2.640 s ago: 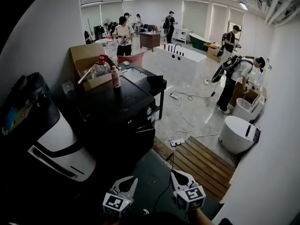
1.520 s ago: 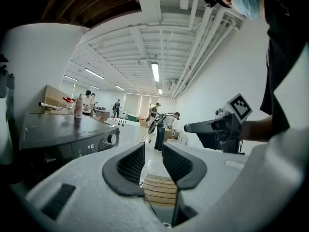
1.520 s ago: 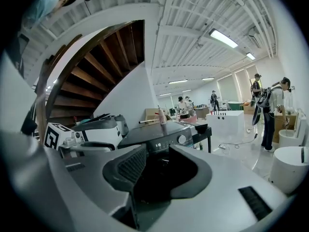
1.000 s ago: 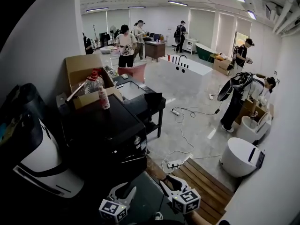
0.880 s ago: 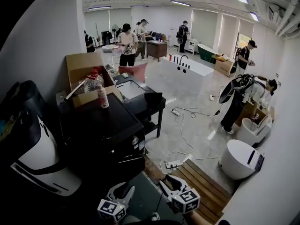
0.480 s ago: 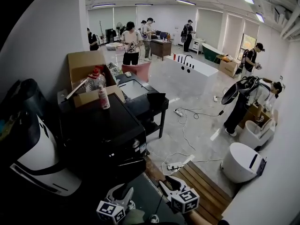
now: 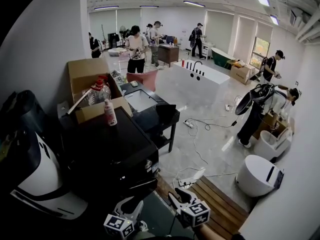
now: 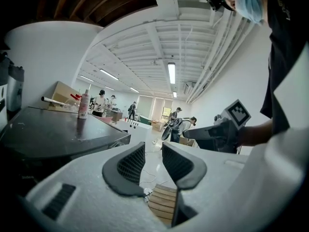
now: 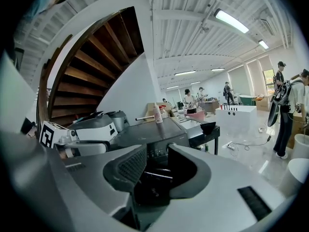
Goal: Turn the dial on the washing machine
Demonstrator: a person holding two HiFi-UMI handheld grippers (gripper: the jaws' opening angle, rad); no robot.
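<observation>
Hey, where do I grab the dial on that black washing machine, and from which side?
Grip the dial by its round rim, jaws on opposite sides. It sits on the front panel of the washing machine, facing the open floor, so come straight at that face, probably with the right gripper, whose open jaws point there.

We find the right gripper (image 9: 156,149) with its two dark ribbed jaws standing apart and nothing clamped between them. Through the gap shows the front of the black boxy washing machine (image 9: 145,132). On its glossy top stands an upright pink-and-white plastic bottle (image 9: 157,113), with a brown cardboard box (image 9: 150,107) just behind. A rounded white-and-black appliance (image 9: 93,127) sits to the machine's left, under a dark wooden stair underside (image 9: 91,66).
</observation>
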